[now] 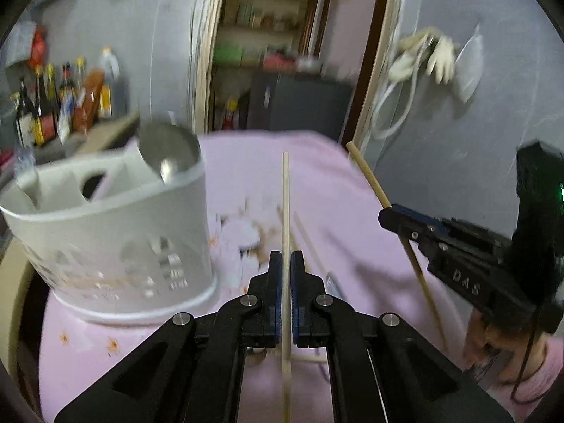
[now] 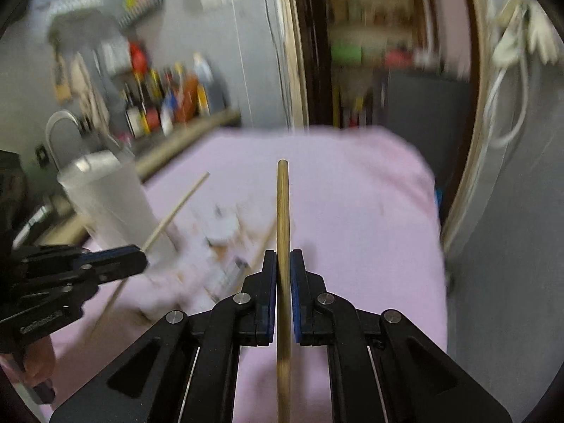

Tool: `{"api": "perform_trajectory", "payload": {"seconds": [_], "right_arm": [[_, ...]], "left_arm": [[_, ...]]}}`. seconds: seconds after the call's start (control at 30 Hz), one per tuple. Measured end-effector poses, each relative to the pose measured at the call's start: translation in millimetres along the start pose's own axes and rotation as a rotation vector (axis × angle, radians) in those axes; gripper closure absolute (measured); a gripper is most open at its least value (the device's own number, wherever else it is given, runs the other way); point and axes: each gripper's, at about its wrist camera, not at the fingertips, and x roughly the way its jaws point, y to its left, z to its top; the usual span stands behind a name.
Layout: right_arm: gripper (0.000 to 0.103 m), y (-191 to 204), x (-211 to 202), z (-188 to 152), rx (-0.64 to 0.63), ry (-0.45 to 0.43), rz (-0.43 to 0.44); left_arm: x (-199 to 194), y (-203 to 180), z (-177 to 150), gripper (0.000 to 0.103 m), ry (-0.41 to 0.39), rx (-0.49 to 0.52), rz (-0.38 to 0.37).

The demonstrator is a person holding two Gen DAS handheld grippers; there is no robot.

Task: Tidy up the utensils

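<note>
My left gripper point(image 1: 286, 255) is shut on a pale chopstick point(image 1: 285, 194) that runs straight ahead between its blue pads. To its left a white utensil holder point(image 1: 105, 229) stands on the pink tablecloth point(image 1: 352, 211), with a metal ladle point(image 1: 169, 148) in it. My right gripper point(image 2: 283, 253) is shut on a browner chopstick point(image 2: 283, 204). In the left wrist view that right gripper point(image 1: 386, 215) shows at the right, with its chopstick point(image 1: 366, 172) slanting. In the right wrist view, the left gripper point(image 2: 142, 259) and its chopstick point(image 2: 176, 209) are beside the holder point(image 2: 105, 194). Loose chopsticks point(image 1: 310, 243) lie on the cloth.
Bottles point(image 1: 53, 105) crowd a ledge behind the holder. An open doorway with shelves point(image 1: 275, 35) lies past the table's far edge. A grey wall with hanging gloves point(image 1: 430, 56) and a hose is close on the right. A person's hand point(image 1: 493, 345) grips the right tool.
</note>
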Motion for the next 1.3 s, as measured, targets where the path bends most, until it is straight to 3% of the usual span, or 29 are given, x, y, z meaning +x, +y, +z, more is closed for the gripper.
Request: {"api": "perform_trajectory", "payload": {"seconds": [0.23,0.47,0.77,0.93,1.13,1.3], "right_arm": [[0.098,36.9,-43.1,16.8,-0.025,-0.350,-0.012],[0.097,73.3,-47.2,53.0,-0.022,-0.543,0.065],[0.097,114.4,-23.4,102.0,0.065,-0.685,0.231],[0.097,124.3,-5.5,110.8,0.092,-0.755,0.244],[0.097,130.6,16.6,105.0,0.078,-0.780,0.194],[0.097,130.0,29.4,95.4,0.076,-0.769,0.169]], "left_arm": [[-41.3,-0.6,17.7,0.100,-0.253,-0.009,0.021],[-89.3,42.5,61.7,0.100,-0.452,-0.070,0.035],[-116.6,144.7,98.6,0.100,-0.641,-0.251,0.095],[-111.9,190.5,102.5,0.100,-0.689,-0.357,0.117],[-90.9,210.1,85.5,0.100,-0.683,-0.430,0.127],[-80.6,200.0,71.3,0.100,-0.691,-0.417,0.188]]}}
